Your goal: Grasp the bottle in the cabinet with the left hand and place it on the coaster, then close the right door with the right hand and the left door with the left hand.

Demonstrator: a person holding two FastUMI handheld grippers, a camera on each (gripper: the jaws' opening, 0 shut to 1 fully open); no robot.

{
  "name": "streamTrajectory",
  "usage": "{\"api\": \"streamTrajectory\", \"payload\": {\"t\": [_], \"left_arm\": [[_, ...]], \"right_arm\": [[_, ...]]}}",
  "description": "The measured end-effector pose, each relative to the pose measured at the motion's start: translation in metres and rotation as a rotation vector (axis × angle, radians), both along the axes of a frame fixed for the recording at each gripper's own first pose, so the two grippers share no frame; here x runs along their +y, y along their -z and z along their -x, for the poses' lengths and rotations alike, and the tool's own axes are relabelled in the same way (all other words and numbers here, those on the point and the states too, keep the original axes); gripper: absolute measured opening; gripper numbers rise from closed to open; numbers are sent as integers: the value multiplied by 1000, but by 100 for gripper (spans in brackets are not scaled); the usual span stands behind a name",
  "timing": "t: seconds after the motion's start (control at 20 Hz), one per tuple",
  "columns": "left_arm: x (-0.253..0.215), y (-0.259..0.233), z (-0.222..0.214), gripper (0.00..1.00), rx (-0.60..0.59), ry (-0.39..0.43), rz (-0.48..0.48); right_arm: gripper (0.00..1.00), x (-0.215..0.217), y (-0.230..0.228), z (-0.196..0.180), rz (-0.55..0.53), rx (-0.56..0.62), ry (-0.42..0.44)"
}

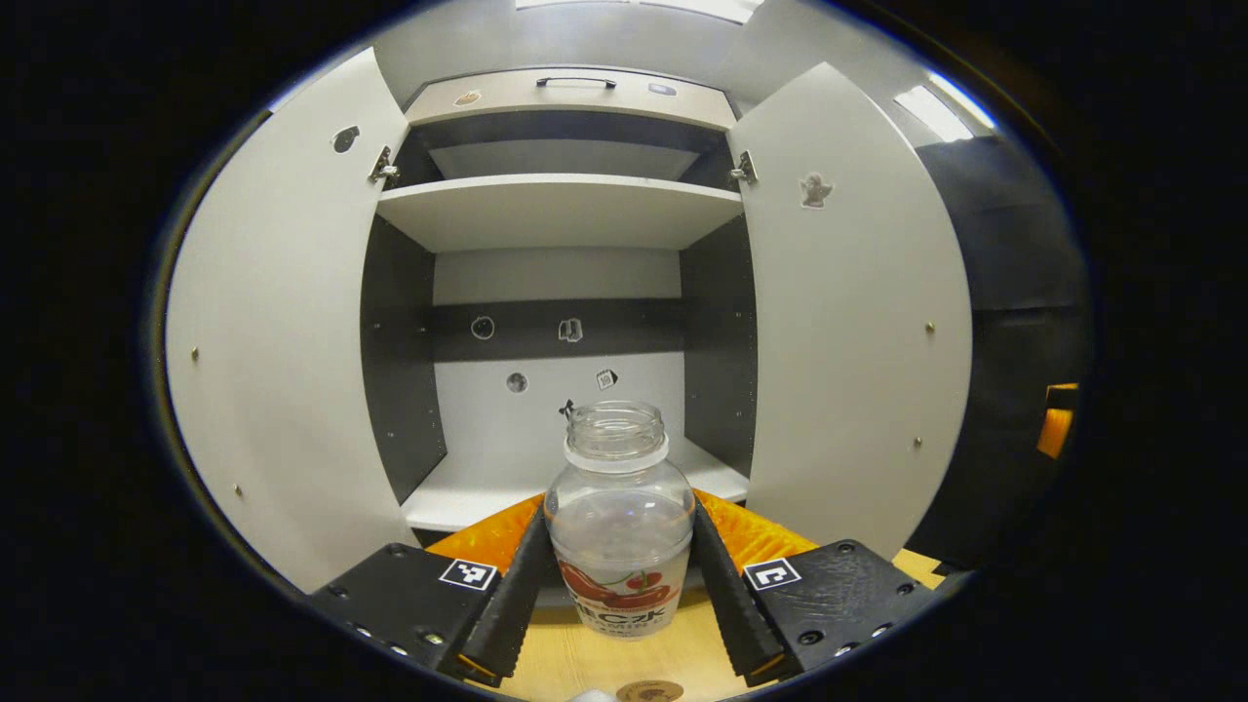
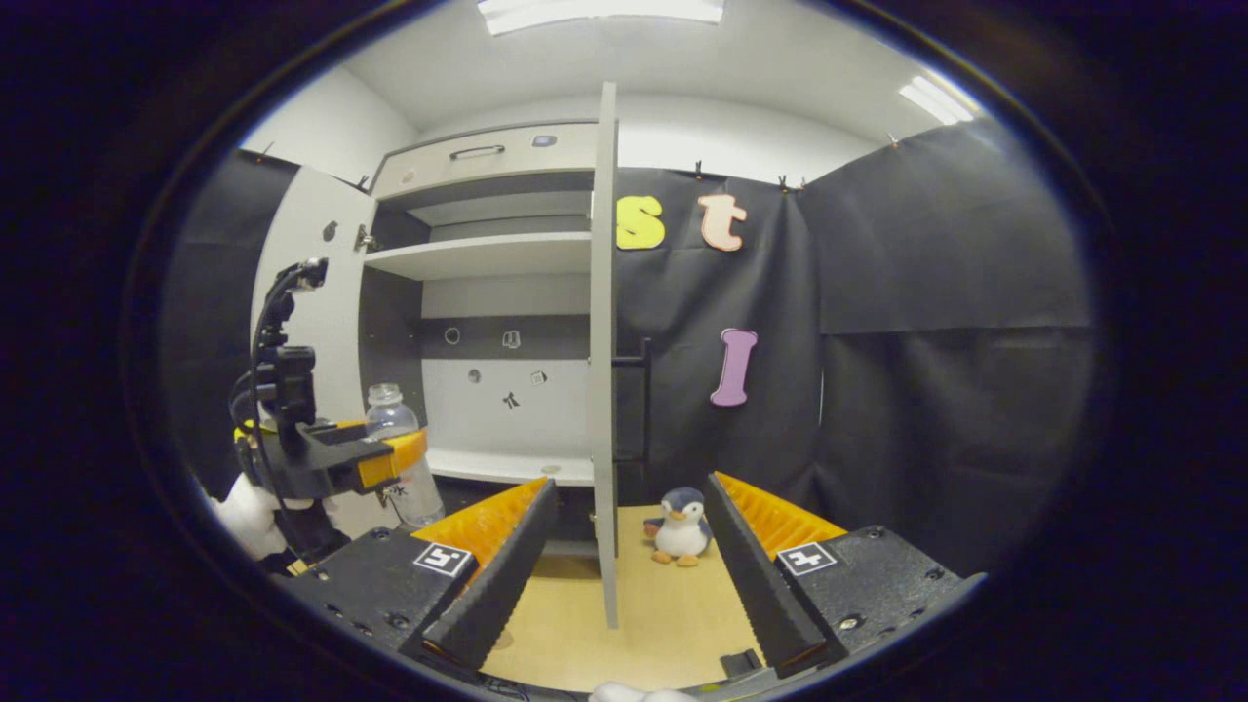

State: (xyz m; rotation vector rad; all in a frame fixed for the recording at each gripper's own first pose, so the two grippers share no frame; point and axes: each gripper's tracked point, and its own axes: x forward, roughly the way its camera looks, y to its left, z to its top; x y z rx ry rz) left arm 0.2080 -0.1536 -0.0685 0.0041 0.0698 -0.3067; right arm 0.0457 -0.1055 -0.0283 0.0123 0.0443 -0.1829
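Observation:
A clear uncapped bottle (image 1: 618, 526) with a red label sits between both fingers of my left gripper (image 1: 620, 575), which is shut on it, held above the wooden table in front of the open cabinet (image 1: 556, 210). A round brown coaster (image 1: 648, 691) peeks in at the bottom edge, just below the bottle. In the right gripper view the left gripper (image 2: 375, 458) with the bottle (image 2: 398, 453) hangs at the left. My right gripper (image 2: 624, 556) stands open, with the edge of the right door (image 2: 604, 370) upright between its fingers but farther off. The left door (image 1: 283, 331) is swung wide.
A small penguin toy (image 2: 681, 526) stands on the wooden table (image 2: 673, 624) right of the right door (image 1: 858, 322). Black cloth walls close off the right side. A gloved hand (image 2: 249, 517) holds the left gripper. The cabinet's lower shelf (image 1: 468, 492) is bare.

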Motion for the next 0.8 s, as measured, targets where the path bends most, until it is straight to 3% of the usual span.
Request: {"api": "streamTrajectory", "payload": {"t": [0.2,0.35,0.6,0.8], "left_arm": [[6,53,38,80,13,1,25],[5,99,56,77,11,8,-8],[-9,183,65,77,161,48,104],[-14,238,63,77,238,51,87]], "right_arm": [[99,-5,11,19,-12,23,40],[99,-5,13,28,-6,31,53],[99,-10,13,33,27,36,80],[99,-15,20,38,64,64,98]]}}
